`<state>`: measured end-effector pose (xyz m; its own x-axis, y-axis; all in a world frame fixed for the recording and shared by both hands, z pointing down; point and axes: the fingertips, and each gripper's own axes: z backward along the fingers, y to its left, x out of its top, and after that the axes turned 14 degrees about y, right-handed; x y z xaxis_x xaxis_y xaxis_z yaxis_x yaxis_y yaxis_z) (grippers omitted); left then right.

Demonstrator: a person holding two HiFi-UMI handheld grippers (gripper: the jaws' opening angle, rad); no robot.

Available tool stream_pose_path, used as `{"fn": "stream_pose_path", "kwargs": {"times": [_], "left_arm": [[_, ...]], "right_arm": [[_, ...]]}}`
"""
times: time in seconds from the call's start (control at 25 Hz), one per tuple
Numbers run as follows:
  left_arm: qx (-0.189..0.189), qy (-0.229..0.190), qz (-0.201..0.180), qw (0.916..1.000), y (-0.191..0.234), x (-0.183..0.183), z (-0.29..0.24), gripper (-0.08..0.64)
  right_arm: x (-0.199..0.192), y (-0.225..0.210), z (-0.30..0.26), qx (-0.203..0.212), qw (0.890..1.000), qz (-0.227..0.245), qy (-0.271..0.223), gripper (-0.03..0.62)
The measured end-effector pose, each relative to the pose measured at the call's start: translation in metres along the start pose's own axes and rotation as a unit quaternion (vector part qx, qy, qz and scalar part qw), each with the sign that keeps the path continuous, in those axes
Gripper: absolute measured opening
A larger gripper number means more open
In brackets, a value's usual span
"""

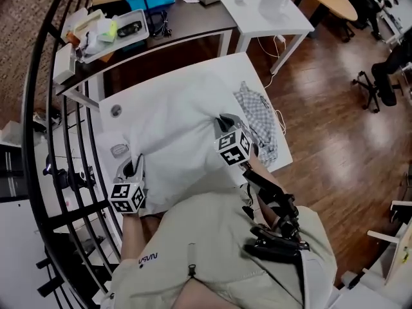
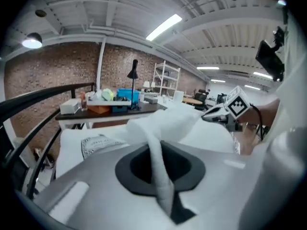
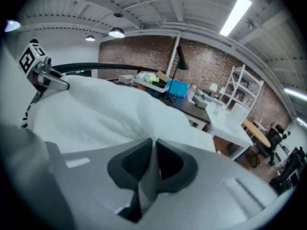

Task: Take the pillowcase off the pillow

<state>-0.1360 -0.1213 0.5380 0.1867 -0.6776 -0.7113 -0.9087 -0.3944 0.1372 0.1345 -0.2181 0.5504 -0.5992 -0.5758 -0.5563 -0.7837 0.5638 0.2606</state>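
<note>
Your left hand-held gripper (image 1: 134, 166) and right hand-held gripper (image 1: 225, 122) are each pressed together on a fold of the pillowcase (image 1: 174, 137), which lies between them on the desk (image 1: 108, 129). It looks light, soft and limp, so pinch cloth only, near the open hem, not the filling.

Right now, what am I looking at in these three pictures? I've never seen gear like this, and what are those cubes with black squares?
There is no robot here. A person holds a two-jawed tool in each hand, and the marked cubes are parts of those tools. The head view comes from a camera on the person's head, looking down. The two gripper views come from cameras riding on the tools. On the white table lies a pillow, with a checked cloth to its right. The left hand-held gripper and the right hand-held gripper each pinch a fold of the pillowcase.
</note>
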Motion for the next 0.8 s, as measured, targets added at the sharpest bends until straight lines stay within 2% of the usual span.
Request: {"fn": "stream_pose_path", "kwargs": {"times": [0.04,0.12,0.2,0.28,0.32,0.4,0.44,0.52,0.56,0.6,0.72,0.8], "left_arm": [[-0.003,-0.025,-0.005,0.9997,0.0,0.019,0.008,0.021],[-0.009,-0.068,-0.015,0.9975,-0.002,0.053,0.021,0.018],[-0.018,-0.093,-0.042,0.9946,-0.013,0.079,0.027,0.018],[-0.031,-0.103,-0.071,0.9917,-0.027,0.091,0.02,0.021],[-0.036,-0.099,-0.081,0.9911,-0.031,0.091,0.011,0.021],[-0.03,-0.066,-0.085,0.9937,-0.028,0.08,-0.019,0.032],[-0.02,-0.042,-0.079,0.9958,-0.021,0.071,-0.035,0.061],[0.002,-0.014,-0.061,0.9981,-0.007,0.054,-0.051,0.174],[0.011,-0.018,-0.053,0.9984,-0.004,0.051,-0.048,0.215],[0.022,-0.031,-0.047,0.9982,-0.003,0.051,-0.039,0.212],[0.055,-0.077,-0.032,0.995,-0.005,0.054,-0.01,0.161],[0.052,-0.062,-0.027,0.9963,-0.012,0.039,-0.016,0.121]], "right_arm": [[0.009,-0.008,0.012,-0.016,1.0,-0.011,-0.021,0.02],[0.023,-0.028,0.038,-0.044,0.996,-0.044,-0.059,0.018],[0.023,-0.046,0.06,-0.069,0.991,-0.079,-0.084,0.018],[0.01,-0.06,0.072,-0.097,0.986,-0.104,-0.086,0.018],[0.001,-0.065,0.073,-0.105,0.985,-0.111,-0.077,0.018],[-0.023,-0.067,0.054,-0.095,0.988,-0.118,-0.034,0.025],[-0.037,-0.065,0.038,-0.082,0.99,-0.116,-0.004,0.041],[-0.058,-0.061,0.017,-0.07,0.991,-0.108,0.039,0.13],[-0.063,-0.061,0.017,-0.073,0.99,-0.11,0.041,0.148],[-0.064,-0.063,0.024,-0.08,0.989,-0.117,0.03,0.153],[-0.056,-0.066,0.053,-0.111,0.983,-0.145,-0.032,0.147],[-0.051,-0.055,0.055,-0.11,0.983,-0.136,-0.05,0.093]]}}
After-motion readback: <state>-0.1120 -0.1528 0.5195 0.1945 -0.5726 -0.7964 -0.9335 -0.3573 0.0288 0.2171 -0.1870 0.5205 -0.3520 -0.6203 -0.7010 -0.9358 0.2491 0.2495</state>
